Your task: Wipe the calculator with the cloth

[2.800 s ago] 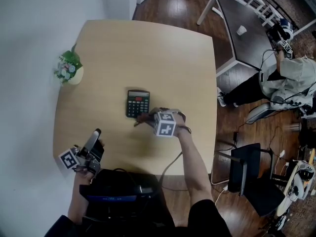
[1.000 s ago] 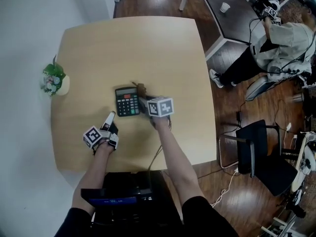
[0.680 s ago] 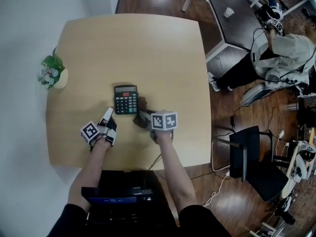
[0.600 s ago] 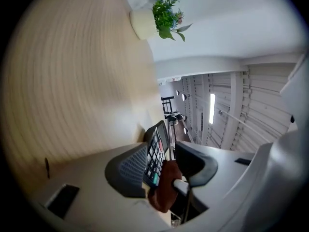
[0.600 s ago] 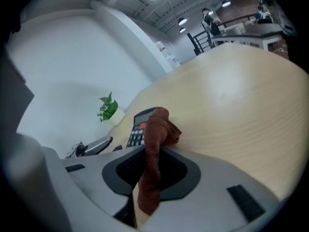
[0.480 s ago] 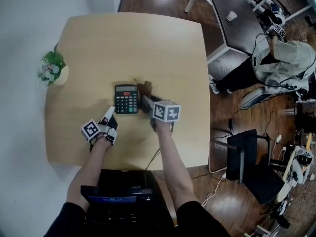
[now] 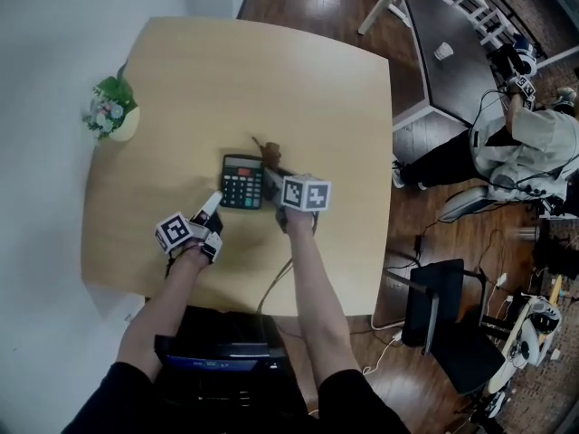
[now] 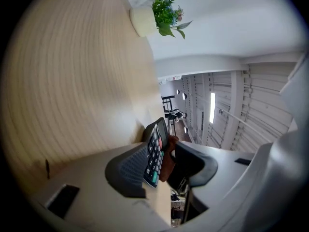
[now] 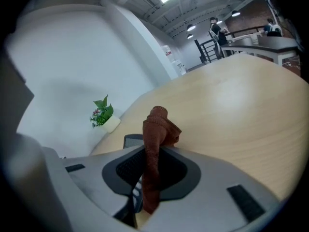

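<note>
The calculator (image 7: 242,181) lies flat near the middle of the pale wooden table (image 7: 226,70), keys up, with its display at the far end. The left gripper (image 7: 214,202) comes at it from the near left, rolled onto its side so that one jaw sits low by the tabletop and the other above. Its jaws stand about halfway apart. In the left gripper view the calculator's near left corner sits between the two dark pads. The lower pad lies against the calculator and the pair seems to pinch the corner, though a thin slit beside the upper pad leaves that a little uncertain.

The right gripper (image 7: 276,174) reaches in from the near right, along the calculator's right edge. Its jaws are clamped together on the cloth (image 9: 158,127), a rust-brown knitted piece. The cloth runs up between the pads and bunches out past the tips. From the head view the bunched end sits just beside the calculator's far right corner. In the right gripper view the calculator's dark edge shows just left of the cloth.

A small potted plant (image 7: 112,116) stands at the table's far left edge, well apart from both grippers.
</note>
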The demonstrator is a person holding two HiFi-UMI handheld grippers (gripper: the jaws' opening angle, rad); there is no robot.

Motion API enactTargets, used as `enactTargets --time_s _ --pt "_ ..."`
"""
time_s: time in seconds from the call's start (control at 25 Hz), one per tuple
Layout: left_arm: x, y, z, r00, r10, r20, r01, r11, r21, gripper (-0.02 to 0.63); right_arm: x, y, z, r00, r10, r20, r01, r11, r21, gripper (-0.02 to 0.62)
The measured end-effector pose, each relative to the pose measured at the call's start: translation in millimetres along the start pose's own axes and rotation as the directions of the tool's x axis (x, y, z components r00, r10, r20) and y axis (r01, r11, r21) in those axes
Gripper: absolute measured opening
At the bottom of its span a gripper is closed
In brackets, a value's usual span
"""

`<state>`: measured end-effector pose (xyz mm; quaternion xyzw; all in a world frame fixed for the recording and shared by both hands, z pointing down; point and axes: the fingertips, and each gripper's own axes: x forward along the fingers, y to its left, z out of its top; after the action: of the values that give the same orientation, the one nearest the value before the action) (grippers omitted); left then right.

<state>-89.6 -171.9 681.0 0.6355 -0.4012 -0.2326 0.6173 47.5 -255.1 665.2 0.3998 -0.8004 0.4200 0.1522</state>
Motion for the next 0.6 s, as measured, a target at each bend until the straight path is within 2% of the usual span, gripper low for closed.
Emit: enactTargets --time_s 0.16,0.36,0.44,0.6 --pt "1 -2 -1 1.000 -0.018 -0.007 0.018 1.000 0.004 0.169 -11 8 -44 0.997 0.002 -0.079 0.003 0.998 0.067 0.077" --pt "0 0 -1 1.000 -0.014 -0.007 0.013 1.000 -0.008 0.169 -35 23 -82 0.989 0.077 -0.129 -0.056 0.985 0.162 0.075" --pt "0 0 -1 1.000 -0.011 -0.007 0.011 1.000 0.005 0.169 -41 16 -68 0.994 0.066 -0.085 -0.052 0.987 0.151 0.074" --pt "0 -2 0 1.000 -0.013 0.000 0.013 1.000 0.014 0.167 -32 -2 9 0.995 0.022 0.101 -0.031 0.995 0.091 0.075"
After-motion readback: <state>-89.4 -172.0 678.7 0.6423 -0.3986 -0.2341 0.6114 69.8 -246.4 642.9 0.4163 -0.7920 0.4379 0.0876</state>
